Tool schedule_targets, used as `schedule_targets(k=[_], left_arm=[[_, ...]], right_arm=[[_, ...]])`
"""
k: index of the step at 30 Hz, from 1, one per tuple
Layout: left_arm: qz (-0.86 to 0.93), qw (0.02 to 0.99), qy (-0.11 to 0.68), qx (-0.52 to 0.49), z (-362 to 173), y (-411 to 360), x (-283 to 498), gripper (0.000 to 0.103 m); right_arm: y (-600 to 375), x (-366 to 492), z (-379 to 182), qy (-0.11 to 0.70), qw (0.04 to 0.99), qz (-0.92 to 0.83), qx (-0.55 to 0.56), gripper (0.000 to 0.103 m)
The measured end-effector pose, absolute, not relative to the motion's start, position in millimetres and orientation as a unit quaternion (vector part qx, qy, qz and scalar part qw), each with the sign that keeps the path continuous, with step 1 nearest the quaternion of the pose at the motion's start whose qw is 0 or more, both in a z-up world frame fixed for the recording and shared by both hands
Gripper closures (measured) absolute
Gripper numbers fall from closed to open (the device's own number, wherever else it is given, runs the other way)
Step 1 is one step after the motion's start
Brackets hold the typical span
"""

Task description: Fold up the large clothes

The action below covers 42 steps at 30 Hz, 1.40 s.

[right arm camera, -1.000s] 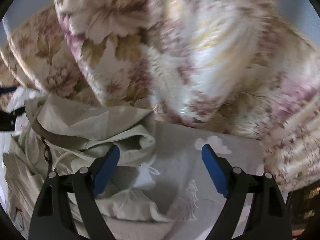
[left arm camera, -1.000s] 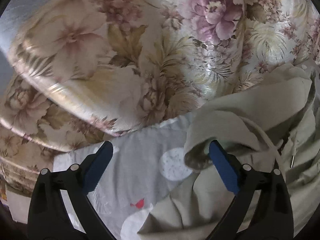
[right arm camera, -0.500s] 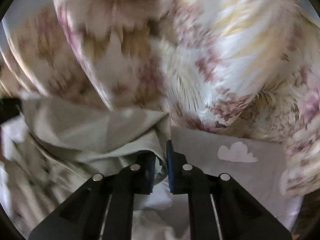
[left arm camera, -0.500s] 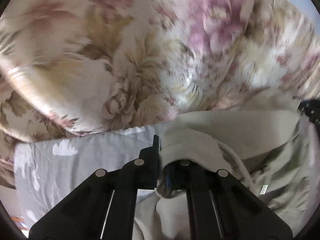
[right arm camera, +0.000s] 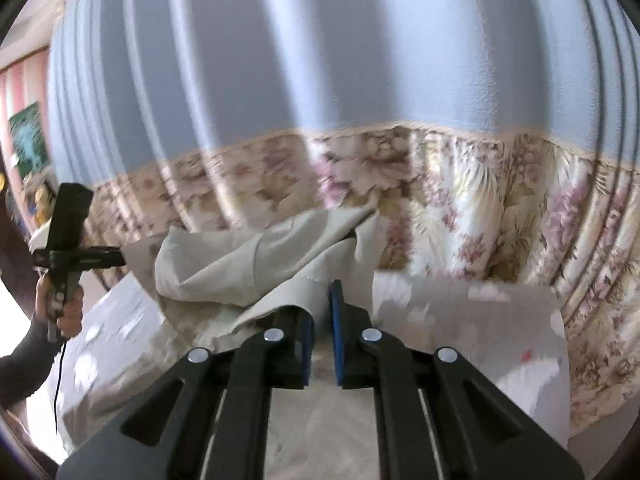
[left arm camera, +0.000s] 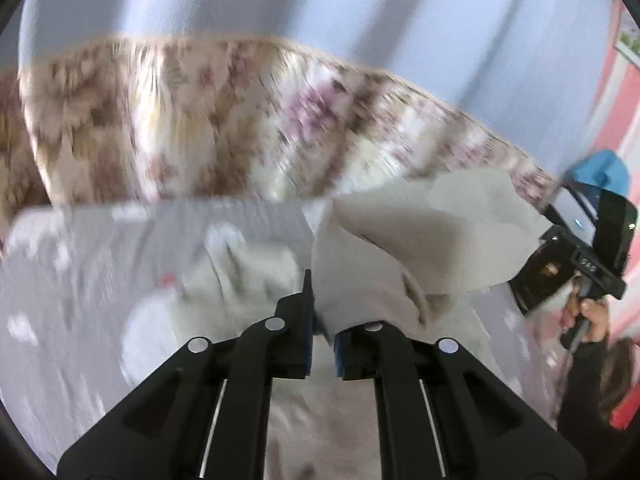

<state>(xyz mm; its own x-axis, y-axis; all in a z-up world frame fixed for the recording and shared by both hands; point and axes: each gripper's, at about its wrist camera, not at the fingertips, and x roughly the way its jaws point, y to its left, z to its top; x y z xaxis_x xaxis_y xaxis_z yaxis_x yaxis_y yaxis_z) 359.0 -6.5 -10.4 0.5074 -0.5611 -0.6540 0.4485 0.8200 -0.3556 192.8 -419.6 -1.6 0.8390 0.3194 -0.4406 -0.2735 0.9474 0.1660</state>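
A beige garment (left arm camera: 420, 240) hangs lifted between my two grippers above the bed. My left gripper (left arm camera: 322, 312) is shut on one edge of it, and the cloth drapes over the right finger. My right gripper (right arm camera: 322, 312) is shut on the other edge of the beige garment (right arm camera: 256, 264), which stretches leftward. The right gripper also shows at the right of the left wrist view (left arm camera: 568, 264), held by a hand. The left gripper shows at the left of the right wrist view (right arm camera: 68, 256), held by a hand.
A grey bedsheet (left arm camera: 100, 272) with white patterns lies below. Floral pillows or bedding (right arm camera: 500, 208) are stacked along the blue wall (right arm camera: 320, 40) behind the bed. A picture (right arm camera: 28, 140) hangs at the far left.
Both grippers closed on the garment's edges and have lifted it up from the bed. The views now tilt higher and show the wall.
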Motion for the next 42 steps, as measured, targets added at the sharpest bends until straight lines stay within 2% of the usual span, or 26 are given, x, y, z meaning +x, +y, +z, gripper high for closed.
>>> schedule_targets(k=[3,5,6,8,10,12,14,19,22,25,26,27,29,30,32,36,37,38,40,42], left_arm=[[-0.291,0.856,0.42,-0.07,-41.4,10.1,328.5,0.087],[-0.262,0.861,0.432,-0.053,-66.8,19.1,321.8,0.063],[-0.217,0.865,0.45,-0.036,-88.2,27.7,320.3,0.058],[-0.185,0.859,0.478,-0.023,-108.9,38.3,318.6,0.057],[-0.174,0.853,0.492,-0.027,-117.3,56.0,308.7,0.054],[-0.157,0.863,0.479,-0.016,-110.8,68.7,298.5,0.042],[-0.133,0.88,0.456,-0.007,-98.1,76.0,286.6,0.029],[-0.155,0.892,0.425,-0.005,-66.9,47.4,283.2,0.018],[-0.197,0.88,0.431,-0.014,-64.2,3.7,294.5,0.017],[-0.215,0.872,0.439,-0.015,-67.8,-38.2,312.7,0.017],[-0.211,0.871,0.444,-0.006,-72.3,-51.7,321.3,0.017],[-0.19,0.875,0.444,0.033,-80.1,-71.3,331.5,0.017],[-0.135,0.882,0.441,0.098,-96.7,-87.6,342.7,0.02],[-0.101,0.877,0.45,0.135,-113.0,-89.6,349.7,0.022],[-0.09,0.866,0.471,0.142,-132.3,-78.4,354.4,0.022],[-0.091,0.869,0.458,0.161,-144.6,-57.5,338.8,0.018],[-0.094,0.869,0.458,0.164,-146.2,-54.8,337.3,0.015],[-0.095,0.869,0.457,0.164,-147.8,-53.2,338.5,0.008],[-0.096,0.865,0.472,0.14,-152.9,-47.8,355.5,0.003],[-0.103,0.856,0.498,0.09,-155.3,-37.4,374.7,0.003]], right_arm=[[-406.2,164.1,-32.5,0.28,0.942,0.174,0.058,0.092],[-398.6,163.5,-67.9,0.348,0.926,0.142,0.019,0.09],[-398.9,162.8,-81.4,0.37,0.919,0.132,0.012,0.087],[-405.8,152.9,-99.7,0.406,0.906,0.122,0.019,0.083],[-412.1,139.7,-98.6,0.408,0.907,0.107,0.006,0.077],[-424.6,125.6,-88.3,0.392,0.916,0.088,0.006,0.049],[-439.8,118.5,-75.7,0.368,0.927,0.074,0.023,0.043],[-439.9,129.6,-68.6,0.333,0.936,0.084,0.071,0.042],[-416.0,154.9,-66.8,0.298,0.946,0.095,0.085,0.042],[-390.0,181.4,-67.7,0.287,0.954,0.075,0.039,0.043],[-381.7,198.5,-76.0,0.304,0.95,0.067,0.021,0.045],[-377.7,206.9,-81.3,0.314,0.947,0.064,0.018,0.056],[-370.8,221.9,-103.6,0.348,0.936,0.06,0.007,0.064],[-368.1,223.2,-112.8,0.359,0.932,0.058,-0.003,0.068],[-364.1,217.4,-135.5,0.383,0.921,0.064,-0.02,0.074],[-365.9,205.6,-160.6,0.394,0.915,0.077,-0.028,0.074],[-369.6,208.0,-161.1,0.396,0.915,0.081,-0.022,0.074],[-371.8,211.9,-160.6,0.397,0.914,0.079,-0.021,0.074],[-372.6,223.4,-159.2,0.397,0.915,0.067,-0.038,0.073],[-370.8,235.5,-158.2,0.395,0.915,0.053,-0.055,0.071]])
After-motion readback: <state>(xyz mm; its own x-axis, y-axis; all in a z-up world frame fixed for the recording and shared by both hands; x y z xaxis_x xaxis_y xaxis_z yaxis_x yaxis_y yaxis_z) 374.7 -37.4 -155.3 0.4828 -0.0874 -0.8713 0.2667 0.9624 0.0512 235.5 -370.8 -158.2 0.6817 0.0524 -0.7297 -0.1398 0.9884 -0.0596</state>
